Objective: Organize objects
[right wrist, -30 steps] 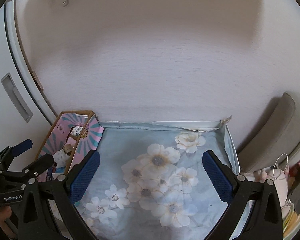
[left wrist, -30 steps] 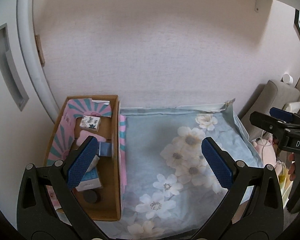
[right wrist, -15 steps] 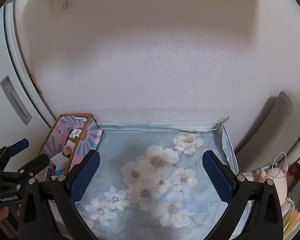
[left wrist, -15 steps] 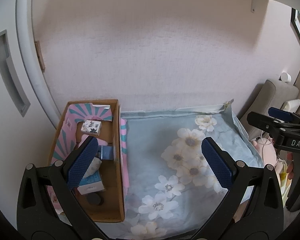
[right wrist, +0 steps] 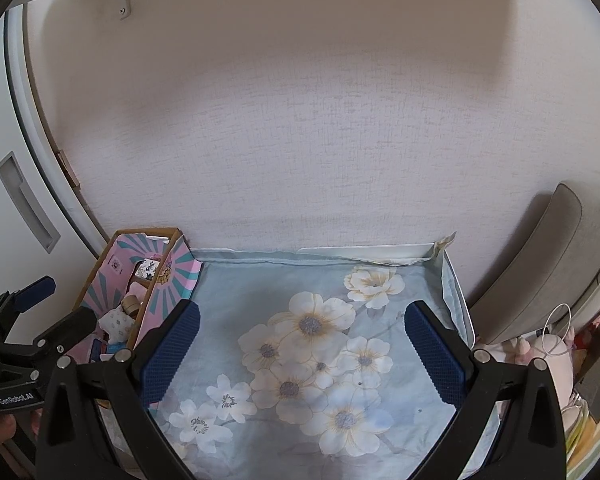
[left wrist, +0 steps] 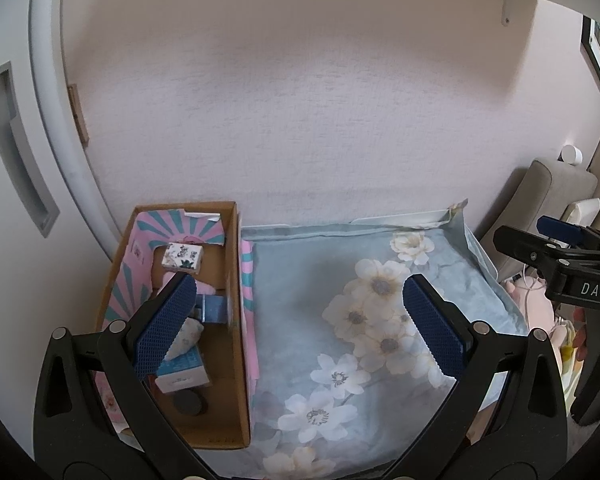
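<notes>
Two handheld black grippers with blue ribbed pads hover above a table draped in a pale blue cloth (left wrist: 296, 280) printed with white flowers, which is pushed against a textured off-white wall (left wrist: 300, 100). The left gripper (left wrist: 300, 328) has its jaws spread wide and holds nothing; one pad hangs over the open brown cardboard box (left wrist: 238, 344) with a pink-and-teal sunburst lining, the other over the flowers beside the box. The right gripper (right wrist: 300, 352) is likewise spread wide and empty, poised over the cloth on the side of the box away from the white cabinet door (right wrist: 4, 208).

The box stands at the cloth's edge, touching the wall, between the cabinet door and the flowered surface. Inside it lie a small white cube with blue floral print (left wrist: 182, 257) toward the wall end, a pink item (left wrist: 206, 288) nearer the middle, a small blue block (left wrist: 214, 308) against the box's wall, a white-and-blue carton (left wrist: 182, 372), and a dark round disc (left wrist: 187, 402) at the near end. A grey upholstered chair back (right wrist: 552, 264) stands past the cloth's far edge from the box.
</notes>
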Demonstrator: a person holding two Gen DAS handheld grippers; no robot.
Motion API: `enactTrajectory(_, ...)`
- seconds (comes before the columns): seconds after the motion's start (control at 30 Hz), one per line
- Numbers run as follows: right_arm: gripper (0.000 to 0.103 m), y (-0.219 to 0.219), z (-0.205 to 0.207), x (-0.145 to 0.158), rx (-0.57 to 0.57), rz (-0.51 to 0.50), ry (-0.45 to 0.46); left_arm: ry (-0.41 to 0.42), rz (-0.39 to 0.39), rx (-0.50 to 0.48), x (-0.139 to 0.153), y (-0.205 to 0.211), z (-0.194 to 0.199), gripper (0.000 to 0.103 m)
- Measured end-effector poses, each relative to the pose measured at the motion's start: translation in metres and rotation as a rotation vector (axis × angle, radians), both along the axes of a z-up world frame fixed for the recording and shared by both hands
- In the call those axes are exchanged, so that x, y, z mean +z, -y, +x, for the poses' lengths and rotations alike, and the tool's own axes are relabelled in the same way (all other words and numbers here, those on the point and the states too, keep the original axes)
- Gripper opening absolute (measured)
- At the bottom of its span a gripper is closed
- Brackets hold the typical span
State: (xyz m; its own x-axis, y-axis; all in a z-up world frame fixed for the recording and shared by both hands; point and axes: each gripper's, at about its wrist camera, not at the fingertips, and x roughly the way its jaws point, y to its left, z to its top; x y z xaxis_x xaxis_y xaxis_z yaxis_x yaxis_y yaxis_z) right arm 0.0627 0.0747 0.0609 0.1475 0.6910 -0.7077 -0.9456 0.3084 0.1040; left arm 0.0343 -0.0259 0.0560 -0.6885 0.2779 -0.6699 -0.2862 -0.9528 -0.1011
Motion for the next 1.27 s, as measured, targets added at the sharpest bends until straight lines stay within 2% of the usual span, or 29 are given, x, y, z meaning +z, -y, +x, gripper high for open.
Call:
enactTrajectory(0.83,0.102,0.005,-0.005,0.002,-0.013,0.013,0.014,-0.05,-0.006,0.049,0.006,0.006,0.01,0.103)
enactTrajectory(1.07,0.102,0.008,-0.007,0.002,-0.014,0.014,0.017,-0.075,0.003,0.01,0.007,-0.003,0.015,0.103)
enactTrajectory(1.27,0.102,0.006,-0.007,0.001,-0.012,0.006,0.024,-0.103,-0.023,0.008,0.007,-0.013,0.015,0.103)
